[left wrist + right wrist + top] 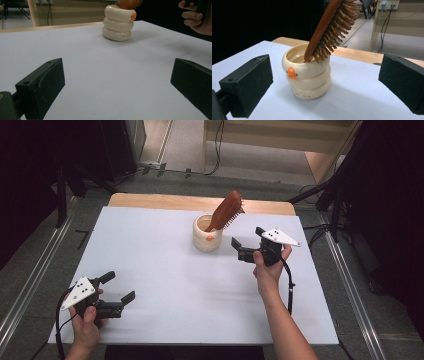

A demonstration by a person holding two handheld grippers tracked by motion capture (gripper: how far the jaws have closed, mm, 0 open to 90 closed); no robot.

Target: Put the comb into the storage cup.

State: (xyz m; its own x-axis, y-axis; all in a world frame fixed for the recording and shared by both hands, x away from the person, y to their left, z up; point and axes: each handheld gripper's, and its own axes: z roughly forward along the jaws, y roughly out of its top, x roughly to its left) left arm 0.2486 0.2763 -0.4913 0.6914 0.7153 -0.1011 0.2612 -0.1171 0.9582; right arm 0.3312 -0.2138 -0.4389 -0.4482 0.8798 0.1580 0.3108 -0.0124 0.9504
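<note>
White sheeting covers the table (165, 285), a strip of bare wood showing at its far edge, and dark curtains and grey floor surround it. Near the far middle stands a cream ringed cup (207, 234) with a small orange duck bill on its side, and a wooden hairbrush (226, 210) leans in it, handle down, bristled head tilted out over the rim. The right gripper (245, 249) hovers just beside the cup, jaws spread wide and holding nothing — so, by my reading, the brush is either just placed or about to be lifted out; which one I cannot tell. The left gripper (119, 287) waits well apart at the near left corner, jaws also open and empty. Nothing else lies on the sheet, and no obstacle sits between the right gripper and the brush.
</note>
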